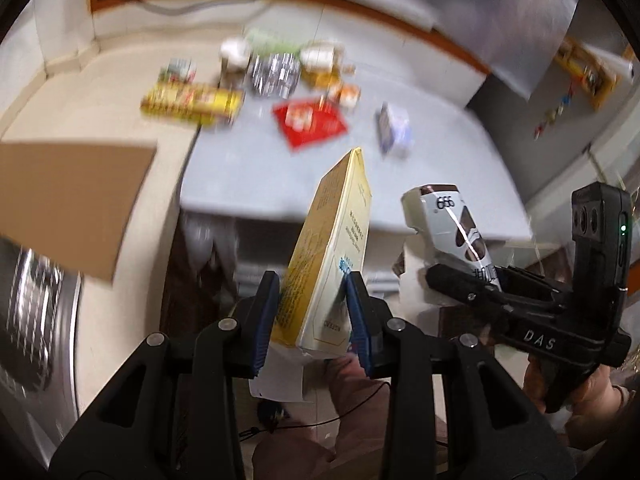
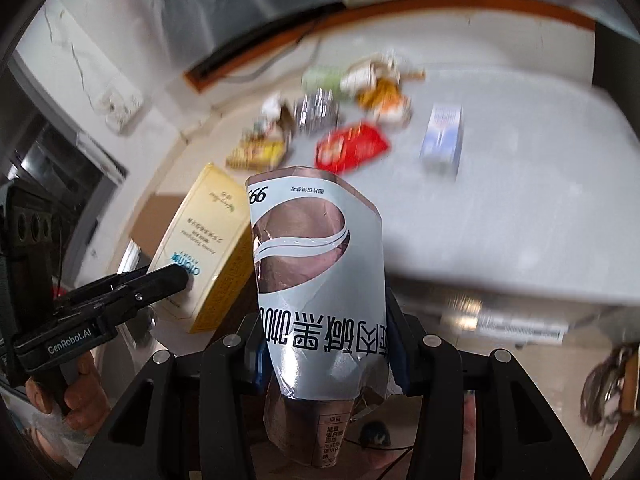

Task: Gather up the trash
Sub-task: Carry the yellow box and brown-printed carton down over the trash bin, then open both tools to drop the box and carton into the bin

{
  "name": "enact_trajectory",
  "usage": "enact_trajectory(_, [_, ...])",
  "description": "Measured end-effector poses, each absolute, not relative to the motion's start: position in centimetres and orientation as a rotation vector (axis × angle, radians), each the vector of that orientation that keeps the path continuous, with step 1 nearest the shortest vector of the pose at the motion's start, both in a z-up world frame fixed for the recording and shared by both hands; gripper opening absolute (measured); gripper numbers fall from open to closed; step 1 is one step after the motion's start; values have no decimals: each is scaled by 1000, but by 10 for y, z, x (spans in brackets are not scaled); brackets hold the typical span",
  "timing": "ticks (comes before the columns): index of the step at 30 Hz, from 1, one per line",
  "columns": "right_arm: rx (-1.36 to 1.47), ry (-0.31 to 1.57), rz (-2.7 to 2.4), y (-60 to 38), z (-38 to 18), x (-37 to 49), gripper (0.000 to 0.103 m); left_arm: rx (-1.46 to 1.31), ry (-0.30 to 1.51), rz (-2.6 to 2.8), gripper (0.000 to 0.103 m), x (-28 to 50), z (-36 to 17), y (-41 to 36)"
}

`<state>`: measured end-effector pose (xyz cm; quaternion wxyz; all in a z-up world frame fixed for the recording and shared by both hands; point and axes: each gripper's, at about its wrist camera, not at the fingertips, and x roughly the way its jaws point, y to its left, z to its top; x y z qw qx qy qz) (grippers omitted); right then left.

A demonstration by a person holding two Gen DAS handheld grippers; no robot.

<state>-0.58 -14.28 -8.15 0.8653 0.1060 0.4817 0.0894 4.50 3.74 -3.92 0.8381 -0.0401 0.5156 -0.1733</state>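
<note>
My left gripper (image 1: 312, 312) is shut on a yellow and cream carton (image 1: 328, 248), held upright off the table's near edge; the same carton (image 2: 208, 248) shows at the left of the right wrist view. My right gripper (image 2: 326, 344) is shut on a crumpled white and brown coffee pouch (image 2: 316, 264), which appears at the right of the left wrist view as the pouch (image 1: 452, 224). More trash lies blurred on the grey table (image 1: 248, 160): a red packet (image 1: 310, 120), a yellow wrapper (image 1: 192, 102), a small blue-white box (image 1: 394, 130), foil (image 1: 274, 72).
A brown cardboard flap (image 1: 72, 200) juts in at the left, above a washing machine drum (image 1: 32, 300). A wall with a wooden sill (image 2: 360, 12) runs behind the table (image 2: 520, 208). A person's hands grip both handles; a leg is below.
</note>
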Motion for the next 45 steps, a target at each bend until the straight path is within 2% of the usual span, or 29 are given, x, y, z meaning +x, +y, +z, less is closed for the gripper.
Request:
enact_trajectory(6, [212, 1140, 129, -123, -162, -33, 46, -28, 1178, -348, 31, 22, -117, 31])
enact_trajectory(9, [218, 1184, 113, -122, -213, -34, 46, -28, 1222, -320, 31, 21, -175, 28])
enact_trajectory(19, [265, 1316, 98, -136, -455, 6, 48, -90, 1362, -128, 31, 42, -433, 36])
enact_trajectory(22, [269, 1372, 89, -139, -531, 12, 48, -117, 1400, -44, 31, 45, -493, 43])
enact_trajectory(29, [227, 1434, 102, -129, -627, 25, 56, -84, 1521, 13, 30, 39, -615, 45])
enact_trajectory(34, [212, 1513, 95, -127, -670, 24, 66, -80, 1560, 46, 31, 39, -656, 55])
enact_trajectory(41, [196, 1534, 102, -116, -684, 19, 70, -81, 1572, 67, 33, 45, -680, 64])
enact_trajectory(45, [204, 1539, 108, -113, -685, 17, 75, -76, 1597, 64, 34, 47, -680, 60])
